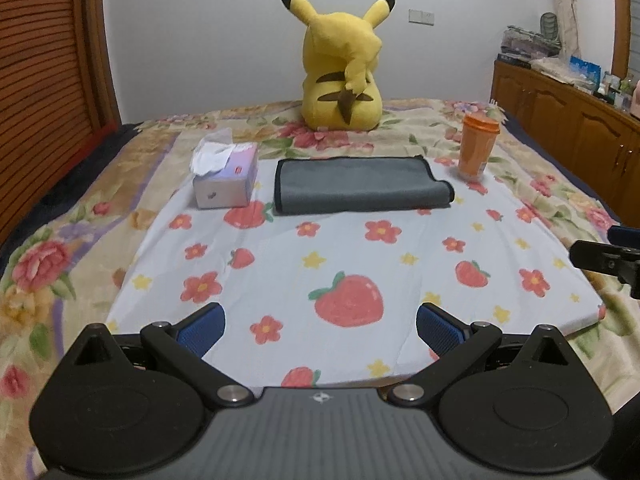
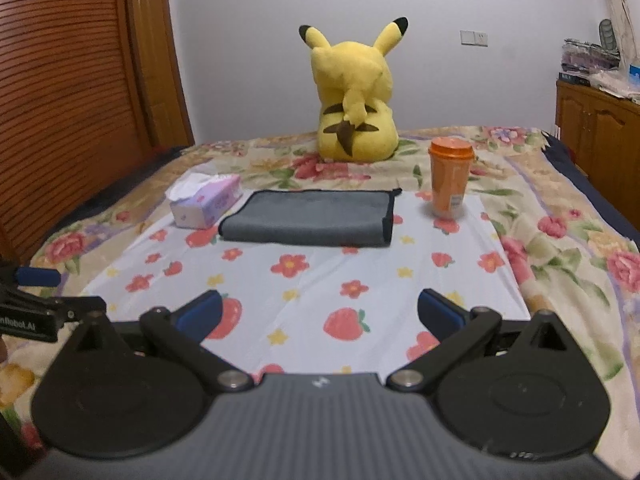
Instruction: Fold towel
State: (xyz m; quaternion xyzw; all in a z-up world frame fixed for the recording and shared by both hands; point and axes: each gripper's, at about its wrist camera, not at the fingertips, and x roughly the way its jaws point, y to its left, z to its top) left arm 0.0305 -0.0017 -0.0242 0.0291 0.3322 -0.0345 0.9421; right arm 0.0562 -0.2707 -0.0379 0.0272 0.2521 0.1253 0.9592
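While both tongs hang back over the strawberry sheet [image 1: 280, 264], nothing is gripped — left gripper [image 1: 320, 326] and right gripper [image 2: 320, 314] both spread wide, empty. Grey towel [image 1: 358, 186] lies at 12 o'clock, already doubled by the look of it, tissue box [image 1: 226, 176] just beside it at 9, orange cup [image 1: 478, 150] near at 3. My read: between folds. Next — reach forward, pinch the towel's corners, avoid clipping the cup.
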